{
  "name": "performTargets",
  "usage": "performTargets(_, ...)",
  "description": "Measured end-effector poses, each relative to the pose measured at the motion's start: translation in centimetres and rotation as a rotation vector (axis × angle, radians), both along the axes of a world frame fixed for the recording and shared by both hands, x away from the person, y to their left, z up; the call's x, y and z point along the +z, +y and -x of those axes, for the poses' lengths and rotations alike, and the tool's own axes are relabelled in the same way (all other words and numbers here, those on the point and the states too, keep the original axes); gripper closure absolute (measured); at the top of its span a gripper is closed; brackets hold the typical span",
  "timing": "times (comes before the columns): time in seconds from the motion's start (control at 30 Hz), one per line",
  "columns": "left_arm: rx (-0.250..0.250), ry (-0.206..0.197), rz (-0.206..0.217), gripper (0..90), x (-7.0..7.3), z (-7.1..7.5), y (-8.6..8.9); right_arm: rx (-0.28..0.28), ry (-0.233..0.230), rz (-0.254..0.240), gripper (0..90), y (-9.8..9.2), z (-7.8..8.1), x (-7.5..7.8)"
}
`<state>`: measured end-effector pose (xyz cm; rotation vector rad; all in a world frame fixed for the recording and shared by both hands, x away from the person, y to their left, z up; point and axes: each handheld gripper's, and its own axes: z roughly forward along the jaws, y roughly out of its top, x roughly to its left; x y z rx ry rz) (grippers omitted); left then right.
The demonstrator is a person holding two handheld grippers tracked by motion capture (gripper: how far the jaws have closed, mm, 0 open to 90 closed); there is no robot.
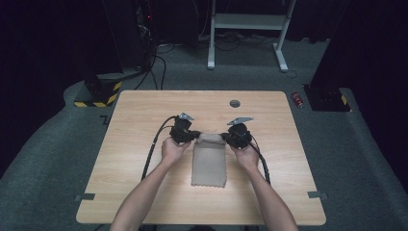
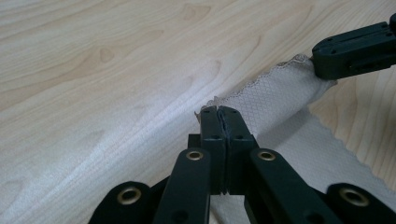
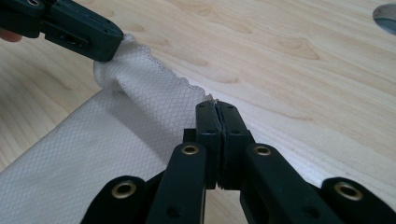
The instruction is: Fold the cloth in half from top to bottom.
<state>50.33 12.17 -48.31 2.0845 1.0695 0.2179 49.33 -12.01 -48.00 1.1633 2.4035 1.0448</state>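
We hold beige cloth by far edge: left tongs clamped on one corner, right tongs clamped on other, edge lifted between them above desk.

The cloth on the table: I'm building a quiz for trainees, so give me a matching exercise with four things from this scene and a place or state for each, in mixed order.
Things:
1. cloth
2. left gripper
3. right gripper
4. grey round cap

Places or states:
A. set into the table top near its far edge
B. shut on the cloth's far right corner
C. lying flat, with its far edge lifted off the wood
D. shut on the cloth's far left corner

Pairs: 1-C, 2-D, 3-B, 4-A
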Motion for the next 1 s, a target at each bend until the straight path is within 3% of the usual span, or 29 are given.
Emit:
performTargets(0.17, -0.005, 0.01, 0.007, 89.0, -0.4, 0.6, 0.0, 0.012, 0.011, 0.01, 88.7, 0.0, 0.5, -0.4)
performTargets(0.5, 0.01, 0.018, 0.057, 89.0, -0.7, 1.9, 0.7, 0.038, 0.012, -0.017, 88.7, -0.1, 1.8, -0.8)
performTargets(1.0, -0.028, -0.007, 0.048, 89.0, -0.4, 3.3, 0.6, 0.042, 0.01, -0.044, 88.7, -0.8, 3.2, -0.9)
